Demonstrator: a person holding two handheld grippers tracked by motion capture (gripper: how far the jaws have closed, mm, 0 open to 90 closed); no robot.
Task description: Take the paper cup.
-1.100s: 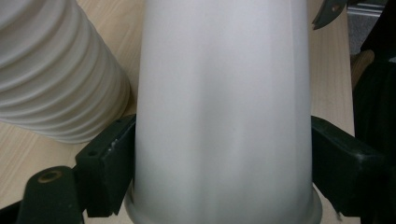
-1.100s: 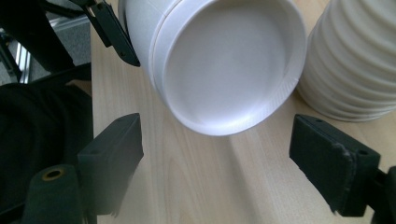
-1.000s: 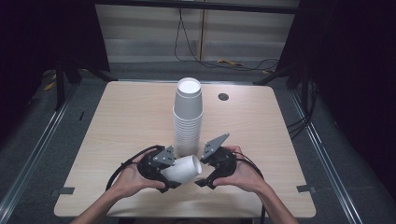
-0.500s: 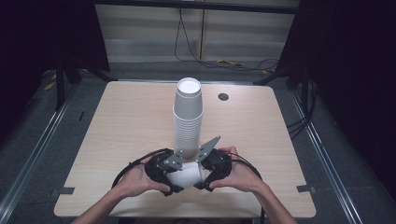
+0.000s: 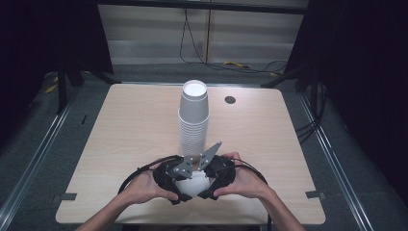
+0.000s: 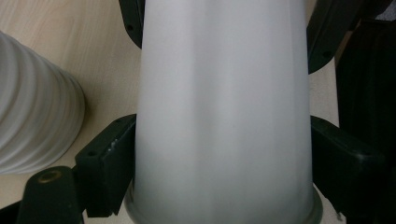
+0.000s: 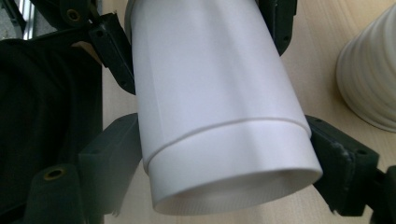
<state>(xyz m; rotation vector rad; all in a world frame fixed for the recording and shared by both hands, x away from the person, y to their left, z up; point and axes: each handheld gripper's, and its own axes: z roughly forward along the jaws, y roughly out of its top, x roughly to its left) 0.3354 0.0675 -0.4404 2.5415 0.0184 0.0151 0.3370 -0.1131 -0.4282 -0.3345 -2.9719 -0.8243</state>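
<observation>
White cups [image 7: 219, 116], nested, lie just in front of the stack [image 5: 193, 120], pinched from opposite ends by the left gripper [image 6: 219, 154] and right gripper [image 7: 224, 154].

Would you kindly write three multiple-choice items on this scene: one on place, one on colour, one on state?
1. Where does the tall stack of cups stand?
A. mid-table, beyond the hands
B. on the floor
C. at the table's right edge

2. What colour is the held cup?
A. red
B. white
C. blue

3. How is that cup held?
A. by the left gripper alone
B. lying loose
C. between both grippers' jaws

Answers: A, the high view shows it mid-table; B, its wall is white; C, the right gripper also flanks it.
</observation>
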